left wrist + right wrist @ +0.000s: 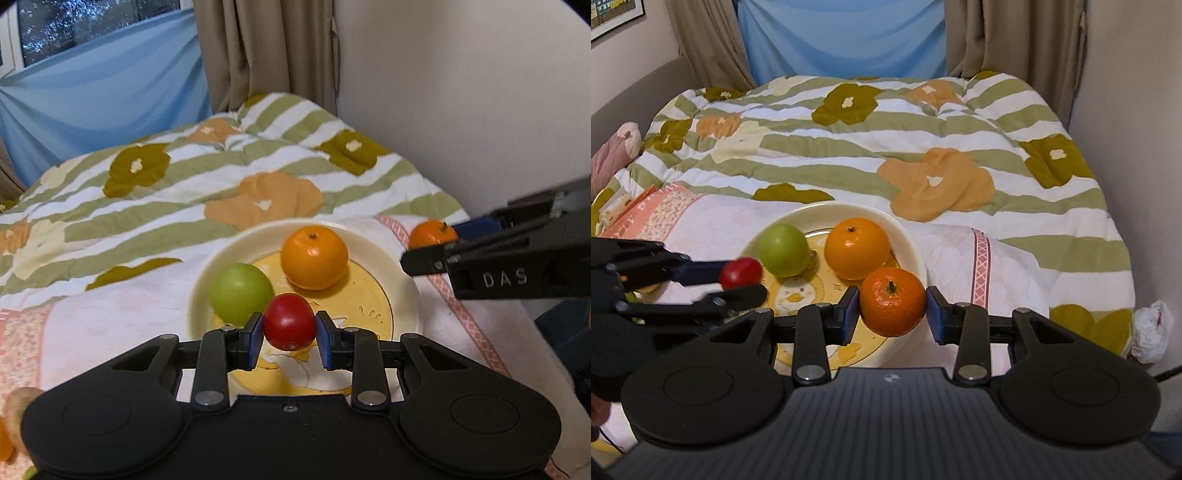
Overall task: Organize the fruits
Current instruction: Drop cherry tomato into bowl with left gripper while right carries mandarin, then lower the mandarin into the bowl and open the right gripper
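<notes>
a: both hands loaded. left gripper (290,334) pinches the red fruit (290,322), right gripper (892,310) pinches the mandarin (892,302), both over the plate (408,288).

b: apple (242,291) and orange (314,256) already sit there. next, i'd say: lower, spread the fingers gently. the right gripper reads "das".

Both wrist views angled down, close, sharing plate (404,291)

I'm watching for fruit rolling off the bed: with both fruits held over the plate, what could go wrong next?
1. The plate sits on soft bedding, so it could tip.
2. The red fruit may bump the green apple.
3. The mandarin, over the rim, could roll off.
</notes>
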Available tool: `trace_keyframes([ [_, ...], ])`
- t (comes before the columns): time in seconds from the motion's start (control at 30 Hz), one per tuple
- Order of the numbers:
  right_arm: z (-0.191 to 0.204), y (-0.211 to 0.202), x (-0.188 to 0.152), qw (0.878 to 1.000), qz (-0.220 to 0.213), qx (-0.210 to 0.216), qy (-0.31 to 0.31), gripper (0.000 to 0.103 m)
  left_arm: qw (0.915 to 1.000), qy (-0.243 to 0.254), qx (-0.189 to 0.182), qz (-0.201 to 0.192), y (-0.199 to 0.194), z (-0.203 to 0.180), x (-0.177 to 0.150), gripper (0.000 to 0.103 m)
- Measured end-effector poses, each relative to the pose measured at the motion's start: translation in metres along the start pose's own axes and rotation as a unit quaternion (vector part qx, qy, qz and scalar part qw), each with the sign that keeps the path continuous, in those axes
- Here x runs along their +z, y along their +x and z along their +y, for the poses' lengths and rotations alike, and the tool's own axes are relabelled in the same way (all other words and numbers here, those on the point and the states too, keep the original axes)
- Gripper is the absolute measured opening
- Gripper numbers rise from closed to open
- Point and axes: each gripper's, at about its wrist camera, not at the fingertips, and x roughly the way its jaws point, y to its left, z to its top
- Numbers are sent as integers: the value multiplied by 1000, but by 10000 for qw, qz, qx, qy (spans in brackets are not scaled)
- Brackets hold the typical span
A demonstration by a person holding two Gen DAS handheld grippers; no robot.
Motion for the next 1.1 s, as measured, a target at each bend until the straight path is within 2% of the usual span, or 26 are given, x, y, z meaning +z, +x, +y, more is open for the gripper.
trace_keyframes([
  [0.23, -8, 28, 2, 9994, 161, 229, -218, 53, 9996, 117, 88, 245, 35, -13, -1, 33],
  [0.5, -9, 42, 4, 9981, 240, 426, -384, 53, 9990, 172, 136, 396, 52, -18, 0, 34],
  [0.53, -10, 43, 5, 9979, 244, 450, -387, 53, 9991, 164, 139, 373, 51, -18, 0, 44],
  [0.57, -10, 44, 6, 9979, 246, 466, -387, 53, 9991, 160, 153, 358, 50, -17, 0, 64],
  [0.63, -12, 45, 8, 9977, 249, 496, -384, 53, 9992, 161, 248, 268, 44, -17, 0, 91],
  [0.7, -13, 45, 8, 9976, 243, 529, -387, 53, 9993, 185, 293, 159, 36, -16, -1, 93],
  [0.8, -13, 44, 8, 9966, 276, 650, -419, 53, 9991, 139, 349, 196, 25, -11, -3, 93],
  [1.1, -2, 53, 5, 9949, 381, 786, -510, 54, 9972, -329, 636, 209, -17, 13, -19, 95],
])
